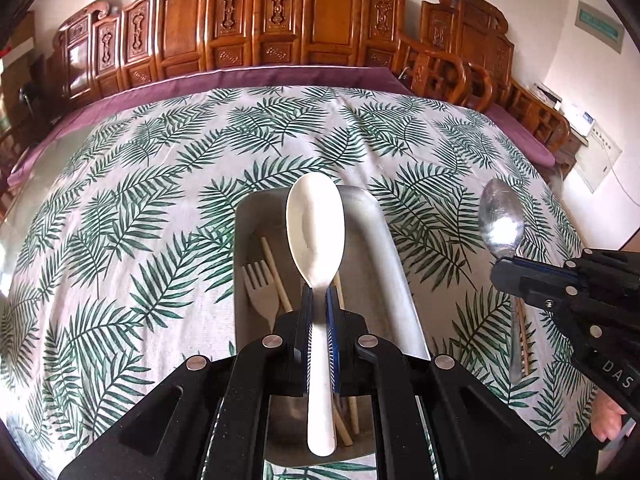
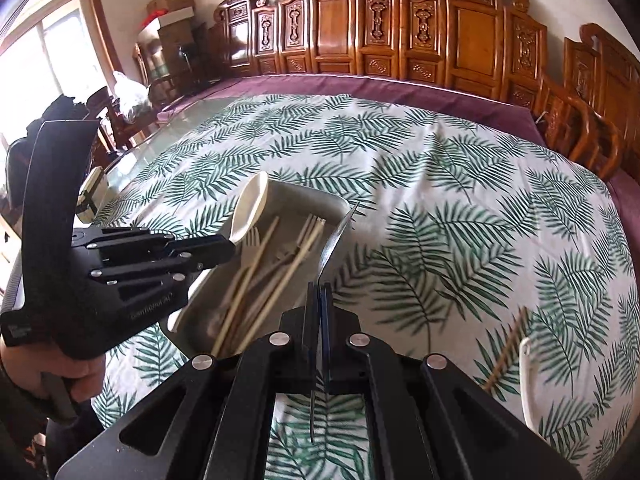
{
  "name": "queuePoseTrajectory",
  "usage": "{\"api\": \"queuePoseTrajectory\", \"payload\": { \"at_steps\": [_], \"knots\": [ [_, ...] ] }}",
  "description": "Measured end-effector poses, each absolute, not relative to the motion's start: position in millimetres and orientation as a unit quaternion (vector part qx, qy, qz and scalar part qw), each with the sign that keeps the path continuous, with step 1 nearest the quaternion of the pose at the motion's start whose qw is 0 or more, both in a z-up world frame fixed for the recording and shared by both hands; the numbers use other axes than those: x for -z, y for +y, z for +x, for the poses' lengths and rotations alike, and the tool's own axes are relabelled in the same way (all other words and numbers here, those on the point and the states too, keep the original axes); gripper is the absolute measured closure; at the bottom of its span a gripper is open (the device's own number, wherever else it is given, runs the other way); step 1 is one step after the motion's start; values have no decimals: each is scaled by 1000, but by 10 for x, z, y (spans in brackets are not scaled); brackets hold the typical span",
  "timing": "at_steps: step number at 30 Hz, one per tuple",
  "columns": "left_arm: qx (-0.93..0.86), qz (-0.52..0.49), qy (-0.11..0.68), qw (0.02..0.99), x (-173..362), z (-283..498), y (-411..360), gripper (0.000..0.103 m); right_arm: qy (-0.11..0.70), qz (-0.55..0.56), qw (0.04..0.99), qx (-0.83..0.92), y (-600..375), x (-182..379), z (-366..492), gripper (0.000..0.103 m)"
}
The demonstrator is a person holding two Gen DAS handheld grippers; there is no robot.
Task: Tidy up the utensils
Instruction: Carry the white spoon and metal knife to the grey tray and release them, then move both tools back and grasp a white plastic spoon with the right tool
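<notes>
Utensils carried over the tray (image 1: 394, 280)
White spoon (image 1: 316, 224) is pinched by left tool (image 1: 319, 300), metal spoon (image 1: 502, 220) by right tool (image 2: 319, 296); each should be lowered flat beside the chopsticks (image 2: 256, 276) before release.

Matt cream plastic spoon (image 1: 315, 232), shiny metal spoon (image 1: 501, 222), brushed metal tray (image 1: 384, 240), printed cloth (image 1: 160, 184)

**Tray at Centre, Spoons Held Above**

A tray (image 1: 384, 240) was set near the middle of the desk (image 1: 160, 184), on a tablecloth (image 2: 460, 184). A fork (image 1: 260, 288) and chopsticks (image 1: 276, 276) were laid inside the tray. A wide spoon (image 1: 316, 232) was held over the tray in the left gripper (image 1: 319, 300). To the right of the tray, a metal spoon (image 1: 502, 220) was held in the right gripper (image 1: 510, 270). More chopsticks (image 2: 506, 350) were left on the cloth further right. Carved chairs (image 2: 400, 28) were ranged behind the desk.
</notes>
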State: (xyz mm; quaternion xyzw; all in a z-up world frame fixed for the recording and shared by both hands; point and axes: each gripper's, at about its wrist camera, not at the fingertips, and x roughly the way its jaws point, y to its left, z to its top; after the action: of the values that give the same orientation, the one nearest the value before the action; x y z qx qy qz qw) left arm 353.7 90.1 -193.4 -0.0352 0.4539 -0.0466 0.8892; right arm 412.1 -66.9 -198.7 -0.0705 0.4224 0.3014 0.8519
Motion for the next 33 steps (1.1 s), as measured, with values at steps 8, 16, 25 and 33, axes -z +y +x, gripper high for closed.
{"api": "queuePoseTrajectory", "payload": {
  "at_steps": [8, 16, 25, 33],
  "knots": [
    [36, -50, 443, 894, 1842, 3494, 1126, 97, 425, -78, 847, -310, -383, 2029, 4153, 100],
    [46, -70, 442, 893, 1776, 3435, 1299, 97, 425, -81, 844, -318, -172, 2024, 4151, 100],
    [33, -63, 426, 902, 1589, 3253, 1502, 97, 438, -85, 836, -321, 117, 2164, 4295, 101],
    [20, -53, 420, 906, 1492, 3089, 1705, 97, 454, -88, 827, -319, 315, 2342, 4342, 98]
  ]
}}
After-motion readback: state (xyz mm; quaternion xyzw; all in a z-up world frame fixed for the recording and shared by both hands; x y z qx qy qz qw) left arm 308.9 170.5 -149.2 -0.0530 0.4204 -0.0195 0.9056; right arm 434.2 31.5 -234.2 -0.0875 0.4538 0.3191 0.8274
